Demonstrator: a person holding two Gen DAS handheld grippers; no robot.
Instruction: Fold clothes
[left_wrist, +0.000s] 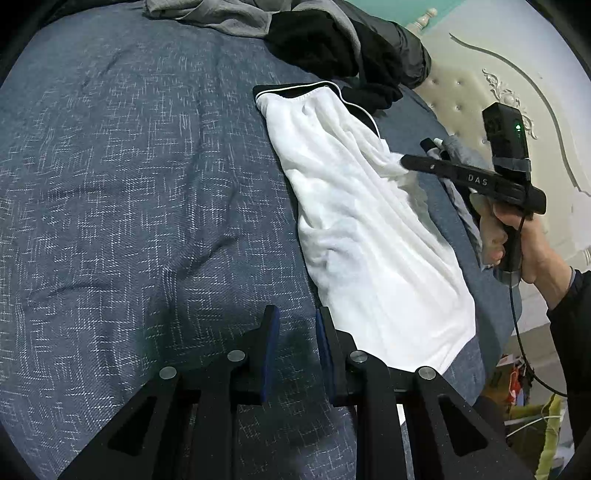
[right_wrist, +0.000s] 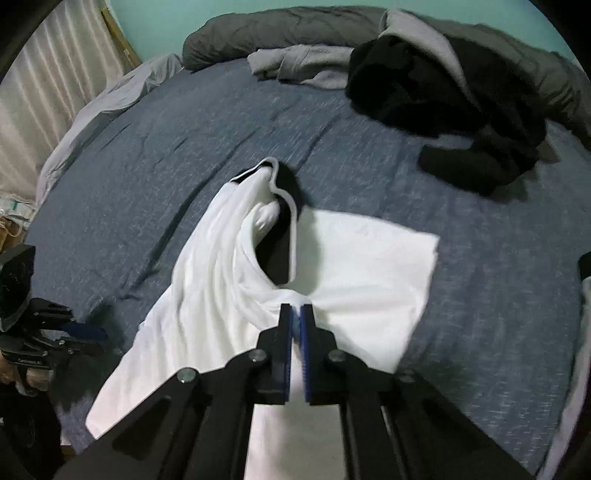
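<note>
A white garment (left_wrist: 362, 229) with black, white-piped trim at its far end lies lengthwise on the blue-grey bed cover (left_wrist: 129, 184). My left gripper (left_wrist: 295, 314) hovers over the cover just beside the garment's near left edge, jaws a little apart with nothing between them. My right gripper (right_wrist: 296, 308) is shut on a bunched fold of the white garment (right_wrist: 207, 295), and the cloth is drawn into creases toward its pads. In the left wrist view the right gripper (left_wrist: 406, 162) pinches the garment's right edge, held by a hand (left_wrist: 517, 236).
A heap of black clothes (right_wrist: 443, 110) and a grey garment (right_wrist: 303, 66) lie at the far side of the bed, against a dark grey duvet (right_wrist: 277, 33). A cream tufted headboard (left_wrist: 472, 92) stands to the right. A curtain (right_wrist: 55, 74) hangs at the left.
</note>
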